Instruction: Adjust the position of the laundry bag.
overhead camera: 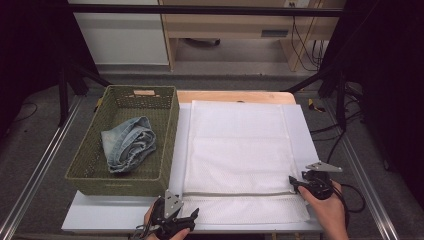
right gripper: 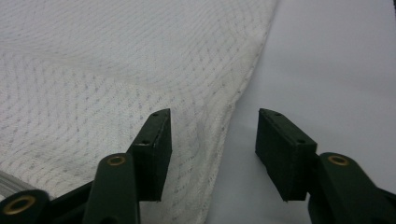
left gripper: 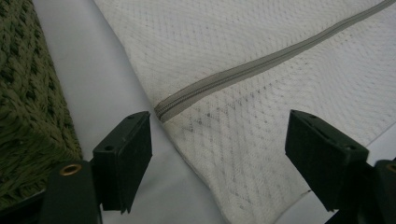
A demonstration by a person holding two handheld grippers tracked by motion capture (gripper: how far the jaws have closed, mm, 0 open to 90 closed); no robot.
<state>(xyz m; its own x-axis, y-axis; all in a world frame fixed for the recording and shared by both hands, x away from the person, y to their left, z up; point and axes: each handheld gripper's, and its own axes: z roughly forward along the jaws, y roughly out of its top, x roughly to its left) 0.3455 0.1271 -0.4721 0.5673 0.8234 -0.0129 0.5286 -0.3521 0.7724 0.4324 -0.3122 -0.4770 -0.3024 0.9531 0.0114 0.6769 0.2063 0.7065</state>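
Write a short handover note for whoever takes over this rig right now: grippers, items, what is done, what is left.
Left gripper: open, at the mesh laundry bag's near-left corner, by the zipper end.
Right gripper: open, straddling the bag's right edge.
Bag lies flat on the table, zipper apparently closed.
Jeans sit rolled in the green basket.
Done: nothing gripped yet.
Left, probably: open the bag and put the jeans inside.

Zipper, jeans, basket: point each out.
zipper [left gripper: 261,60], left gripper view, middle of the grey tape.
jeans [overhead camera: 127,145], high view, middle of the folded denim.
basket [overhead camera: 170,135], high view, right wall's rim.
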